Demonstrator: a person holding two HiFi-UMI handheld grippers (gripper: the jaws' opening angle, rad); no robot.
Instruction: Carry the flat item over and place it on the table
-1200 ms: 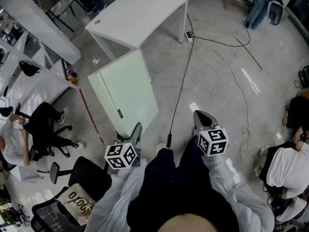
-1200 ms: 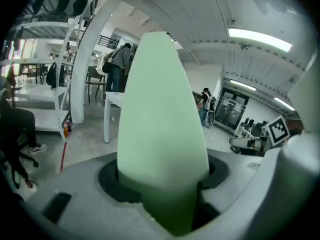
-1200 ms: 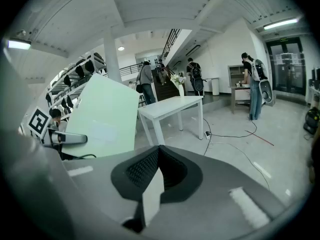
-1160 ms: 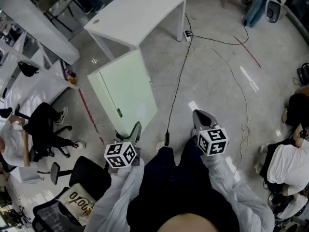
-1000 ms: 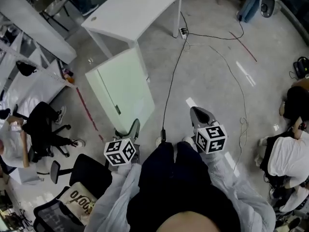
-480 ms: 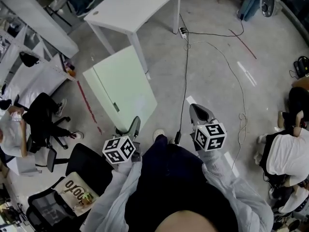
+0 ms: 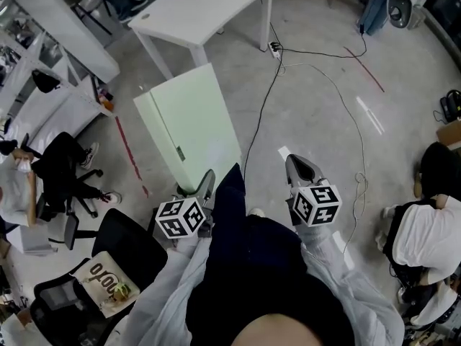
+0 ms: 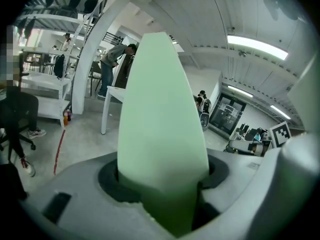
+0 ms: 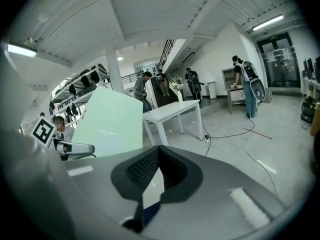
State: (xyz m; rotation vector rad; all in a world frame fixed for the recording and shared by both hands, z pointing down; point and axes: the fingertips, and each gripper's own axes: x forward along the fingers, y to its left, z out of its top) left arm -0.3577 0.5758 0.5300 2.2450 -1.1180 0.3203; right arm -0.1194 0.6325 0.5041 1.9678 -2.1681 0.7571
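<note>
Head view: at lower left, left gripper (image 7: 206,184) clamped on the near edge of a pale green flat panel (image 7: 193,125). Panel slanting up toward centre left, off the floor. White table (image 7: 209,6) at top centre, beyond the panel's far edge. At lower right, right gripper (image 7: 300,167) above the grey floor, apart from the panel.

Left gripper view: filling the centre, the panel, gripped between both jaws at the bottom.

Right gripper view: jaws seemingly together at the tips, nothing between them. At centre left, the panel; just right of it, the table.
</note>
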